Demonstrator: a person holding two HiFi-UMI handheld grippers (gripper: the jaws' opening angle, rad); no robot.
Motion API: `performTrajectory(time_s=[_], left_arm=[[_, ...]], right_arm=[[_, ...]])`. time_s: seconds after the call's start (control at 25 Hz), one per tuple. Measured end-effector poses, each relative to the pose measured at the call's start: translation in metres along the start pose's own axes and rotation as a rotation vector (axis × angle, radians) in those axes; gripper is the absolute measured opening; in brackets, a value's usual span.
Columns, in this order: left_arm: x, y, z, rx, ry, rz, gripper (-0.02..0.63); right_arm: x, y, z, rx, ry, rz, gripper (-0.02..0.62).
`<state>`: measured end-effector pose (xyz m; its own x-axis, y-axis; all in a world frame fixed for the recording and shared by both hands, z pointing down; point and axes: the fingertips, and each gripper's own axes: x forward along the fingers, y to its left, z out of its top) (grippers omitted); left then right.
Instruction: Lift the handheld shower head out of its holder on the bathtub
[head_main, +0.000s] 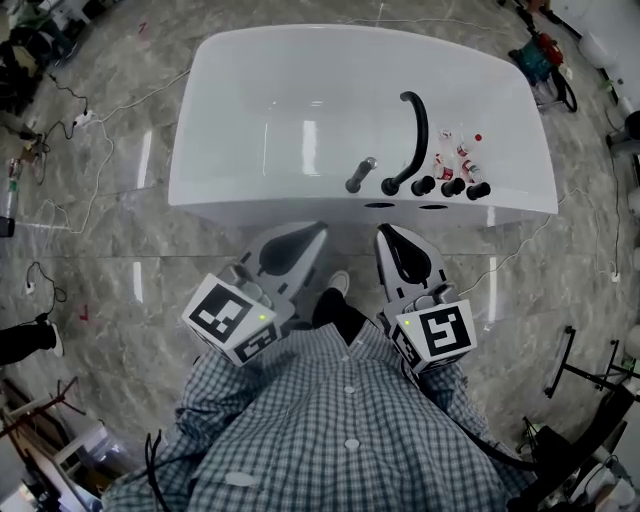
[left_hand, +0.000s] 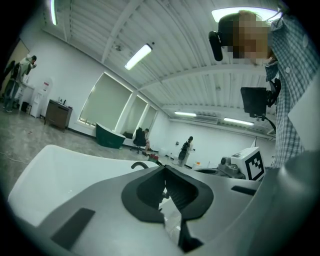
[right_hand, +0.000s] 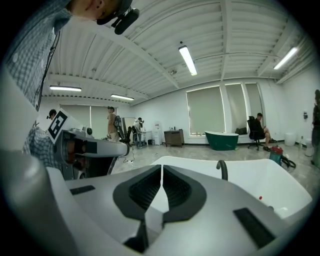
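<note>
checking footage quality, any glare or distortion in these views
Head view: sharp, with pale light streaks mirrored on the glossy floor and bathtub. Left gripper view and right gripper view: strong fisheye bending, black corners, a bright ceiling lamp in each.

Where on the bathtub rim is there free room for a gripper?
Free: the near bathtub rim left of the handheld shower head. Crowded: from the shower head rightward, where the black spout, knobs and small bottles stand close together.
</note>
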<state>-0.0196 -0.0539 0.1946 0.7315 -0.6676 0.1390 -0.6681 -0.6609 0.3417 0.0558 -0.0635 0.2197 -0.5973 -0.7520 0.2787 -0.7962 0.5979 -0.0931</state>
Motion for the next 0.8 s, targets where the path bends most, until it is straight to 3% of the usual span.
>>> performTrajectory(time_s=[0.28, 0.52, 0.8], left_arm=[[0.048, 0.011, 0.014, 0.026, 0.014, 0.028, 0.011], [0.082, 0.024, 0.003, 0.065, 0.081, 0.014, 0.011], [0.098, 0.067, -0.013, 0.048, 0.132, 0.032, 0.011]], right_arm=[[0.025, -0.051, 0.015, 0.025, -0.027, 0.006, 0.021], [0.043, -0.084, -0.002, 0.102, -0.02, -0.026, 0.021], [0.074, -0.103, -0.023, 0.085, 0.017, -0.072, 0.021]])
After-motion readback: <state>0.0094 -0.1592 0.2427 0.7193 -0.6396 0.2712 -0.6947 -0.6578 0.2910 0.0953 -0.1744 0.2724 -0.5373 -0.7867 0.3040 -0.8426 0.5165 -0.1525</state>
